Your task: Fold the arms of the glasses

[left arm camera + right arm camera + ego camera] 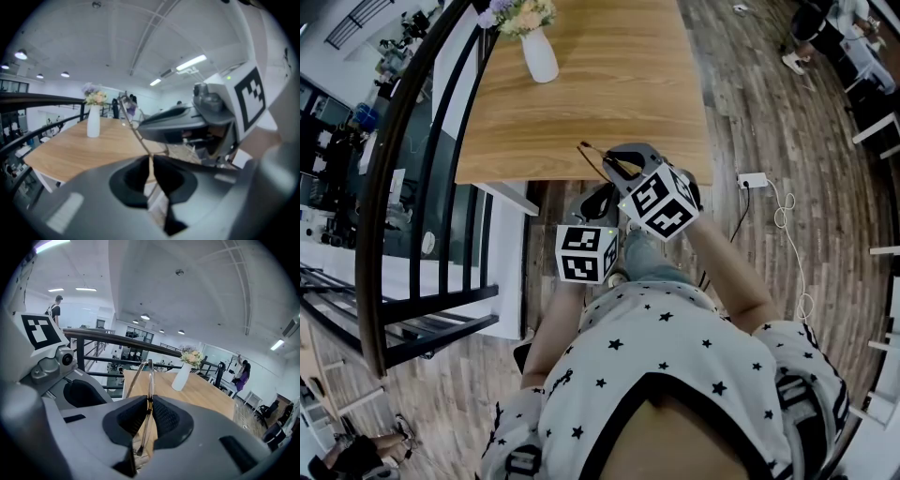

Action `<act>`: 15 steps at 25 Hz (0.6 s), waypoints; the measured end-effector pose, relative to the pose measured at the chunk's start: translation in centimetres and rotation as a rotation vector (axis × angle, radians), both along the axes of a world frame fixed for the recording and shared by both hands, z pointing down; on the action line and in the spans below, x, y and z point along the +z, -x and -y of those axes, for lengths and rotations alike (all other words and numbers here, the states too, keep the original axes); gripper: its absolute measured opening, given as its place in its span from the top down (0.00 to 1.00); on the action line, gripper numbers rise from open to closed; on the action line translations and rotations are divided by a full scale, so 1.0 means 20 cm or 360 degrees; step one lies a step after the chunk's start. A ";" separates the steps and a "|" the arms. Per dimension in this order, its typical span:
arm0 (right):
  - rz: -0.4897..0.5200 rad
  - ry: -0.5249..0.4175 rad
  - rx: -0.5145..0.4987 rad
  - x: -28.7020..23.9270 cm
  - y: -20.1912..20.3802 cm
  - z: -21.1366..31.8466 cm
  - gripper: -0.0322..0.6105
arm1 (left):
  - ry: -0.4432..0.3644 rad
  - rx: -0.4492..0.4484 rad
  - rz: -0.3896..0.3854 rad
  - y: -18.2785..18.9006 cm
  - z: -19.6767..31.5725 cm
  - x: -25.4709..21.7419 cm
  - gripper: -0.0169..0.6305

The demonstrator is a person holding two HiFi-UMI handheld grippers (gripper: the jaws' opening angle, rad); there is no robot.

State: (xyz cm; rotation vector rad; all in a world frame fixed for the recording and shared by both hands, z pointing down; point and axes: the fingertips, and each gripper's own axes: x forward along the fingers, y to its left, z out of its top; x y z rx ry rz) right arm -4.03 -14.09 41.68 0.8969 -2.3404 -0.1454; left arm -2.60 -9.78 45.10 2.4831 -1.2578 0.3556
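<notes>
Left claw (150,161): mine, nearly closed, pads pinching thin temple arm (136,132). Arm's long axis runs up and away from claw, leaning left.
Right claw (149,404): mine, closed on front rim of glasses (150,376), rim upright between pads.
Glasses in air at near edge of tabletop (609,94).
Judged: fold turns on left claw swinging arm toward rim.

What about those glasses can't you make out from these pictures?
- Head view: the glasses show only as a thin line; the right gripper covers the rest.
- Left gripper view: the right gripper blocks most of the glasses.
- Right gripper view: the glasses' lower part is hidden between the jaws.
</notes>
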 end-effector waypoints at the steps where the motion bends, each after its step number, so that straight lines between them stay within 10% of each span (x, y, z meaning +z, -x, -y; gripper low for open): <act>1: 0.0004 0.0002 -0.0003 0.00 0.01 0.00 0.88 | -0.0003 0.0003 0.0002 0.00 0.00 0.00 0.93; 15: 0.0037 0.0033 -0.0024 0.00 0.04 -0.02 0.89 | -0.0008 0.0015 -0.0002 -0.04 0.02 -0.02 0.93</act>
